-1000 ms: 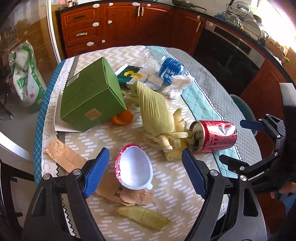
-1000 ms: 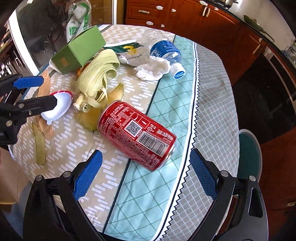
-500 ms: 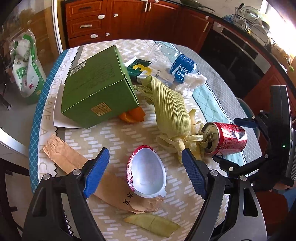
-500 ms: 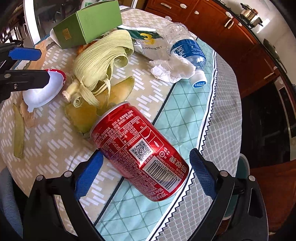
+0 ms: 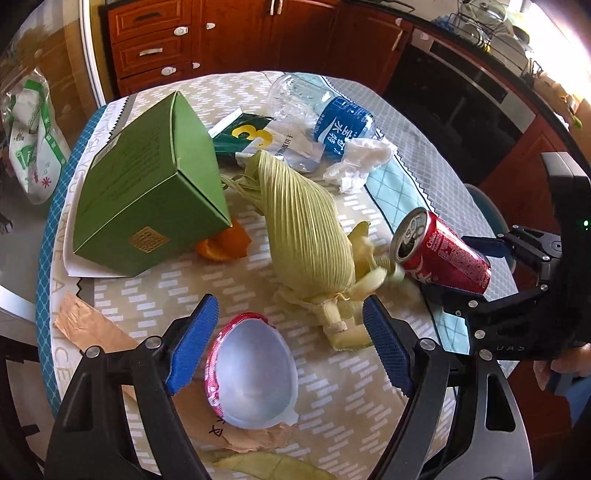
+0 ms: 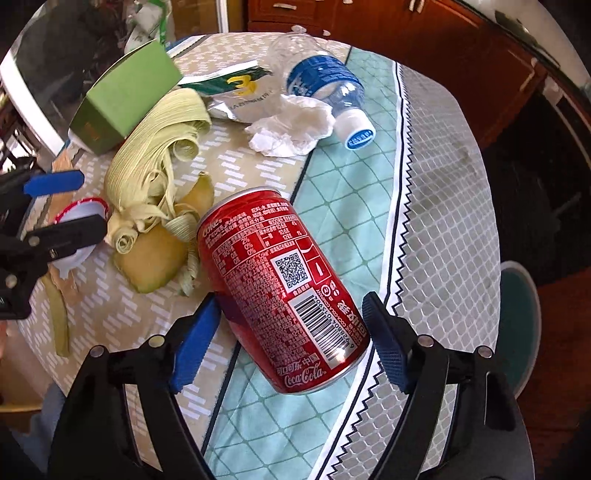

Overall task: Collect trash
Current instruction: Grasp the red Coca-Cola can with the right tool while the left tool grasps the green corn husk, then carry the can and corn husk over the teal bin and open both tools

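Observation:
A red cola can (image 6: 284,291) lies on its side on the table; it also shows in the left wrist view (image 5: 439,251). My right gripper (image 6: 286,343) is open, its blue pads on either side of the can's lower end, apart from it. My left gripper (image 5: 286,343) is open just above a white plastic cup with a red rim (image 5: 251,369) lying on brown paper (image 5: 96,332). A corn husk (image 5: 306,236) and melon peel (image 6: 151,262) lie between cup and can.
A green box (image 5: 147,195), an orange peel (image 5: 225,243), a snack wrapper (image 5: 251,136), a crushed water bottle (image 5: 325,118) and a crumpled tissue (image 5: 362,158) lie further back. A peel strip (image 5: 269,467) lies at the near edge. Wooden cabinets (image 5: 221,33) stand behind the table.
Both grippers have moved forward. The right gripper's open pads now flank the can's end. The left gripper's pads have come closer over the cup. Both stay open.

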`<state>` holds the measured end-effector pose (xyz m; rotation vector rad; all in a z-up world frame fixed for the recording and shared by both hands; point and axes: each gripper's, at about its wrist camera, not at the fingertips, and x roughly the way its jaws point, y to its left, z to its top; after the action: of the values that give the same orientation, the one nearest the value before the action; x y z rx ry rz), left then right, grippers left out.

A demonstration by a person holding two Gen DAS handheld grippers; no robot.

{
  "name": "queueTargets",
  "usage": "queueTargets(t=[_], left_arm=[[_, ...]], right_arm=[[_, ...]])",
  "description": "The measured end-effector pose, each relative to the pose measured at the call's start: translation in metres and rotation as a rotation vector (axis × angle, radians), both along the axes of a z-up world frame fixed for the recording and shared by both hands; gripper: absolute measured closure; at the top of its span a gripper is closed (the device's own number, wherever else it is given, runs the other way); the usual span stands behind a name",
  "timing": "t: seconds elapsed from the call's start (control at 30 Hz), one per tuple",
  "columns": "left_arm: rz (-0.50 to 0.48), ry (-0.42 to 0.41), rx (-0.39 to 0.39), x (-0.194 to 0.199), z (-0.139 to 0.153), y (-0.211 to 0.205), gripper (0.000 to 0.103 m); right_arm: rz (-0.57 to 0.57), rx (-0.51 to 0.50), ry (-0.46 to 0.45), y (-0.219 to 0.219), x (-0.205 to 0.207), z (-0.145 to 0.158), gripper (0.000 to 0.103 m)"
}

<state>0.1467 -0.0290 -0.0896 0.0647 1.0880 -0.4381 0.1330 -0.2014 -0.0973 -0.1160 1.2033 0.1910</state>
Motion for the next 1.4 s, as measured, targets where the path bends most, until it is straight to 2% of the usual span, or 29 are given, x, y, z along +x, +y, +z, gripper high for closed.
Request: queueTargets(t=[0.13, 0.23, 0.27, 0.3, 0.47, 0.5, 0.63, 0.67, 0.8, 0.93, 1.03, 1.2, 1.4], left_arm=[[-0.007, 0.0, -0.012, 0.005, -0.001, -0.009, 0.022], [0.003, 0.006, -0.017, 0.008, -0.002, -0.009, 0.022], [0.008, 0.009, -0.015, 0.008, -0.002, -0.008, 0.022], [0.012, 0.01, -0.011, 0.009, -0.002, -0.007, 0.022], [-0.003, 0.001, 0.004, 0.01, -0.001, -0.015, 0.024], [-0.01, 0.0, 0.005, 0.011, -0.001, -0.018, 0.027], [-0.002, -0.022, 0.032, 0.017, -0.003, -0.032, 0.05], [0.004, -0.024, 0.039, 0.02, -0.004, -0.033, 0.053], [0.02, 0.042, 0.042, 0.028, -0.015, -0.035, 0.053], [0.033, 0.036, 0.048, 0.027, -0.015, -0.039, 0.054], [0.025, -0.003, 0.051, 0.022, -0.009, -0.043, 0.064], [-0.022, -0.055, 0.003, 0.003, 0.016, -0.041, 0.066], [-0.026, -0.049, -0.092, -0.004, 0.05, -0.024, 0.066]], right_arm=[[0.025, 0.002, 0.019, 0.003, 0.011, -0.003, 0.03], [0.032, -0.009, 0.056, 0.01, 0.02, -0.019, 0.037], [0.021, 0.012, 0.045, 0.009, 0.021, -0.019, 0.044], [0.002, 0.026, 0.032, 0.006, 0.021, -0.016, 0.046], [-0.092, 0.108, -0.004, -0.023, 0.018, -0.002, 0.047], [-0.11, 0.113, -0.004, -0.029, 0.016, -0.002, 0.047], [-0.137, 0.118, -0.003, -0.041, 0.008, -0.001, 0.047], [-0.142, 0.123, -0.002, -0.043, 0.006, -0.001, 0.047], [-0.162, 0.153, -0.007, -0.051, 0.003, -0.001, 0.047], [-0.184, 0.17, -0.021, -0.057, -0.003, -0.001, 0.046], [-0.202, 0.189, -0.016, -0.061, -0.007, -0.003, 0.046], [-0.223, 0.221, -0.018, -0.07, -0.016, -0.003, 0.046], [-0.249, 0.266, -0.044, -0.081, -0.027, 0.004, 0.046]])
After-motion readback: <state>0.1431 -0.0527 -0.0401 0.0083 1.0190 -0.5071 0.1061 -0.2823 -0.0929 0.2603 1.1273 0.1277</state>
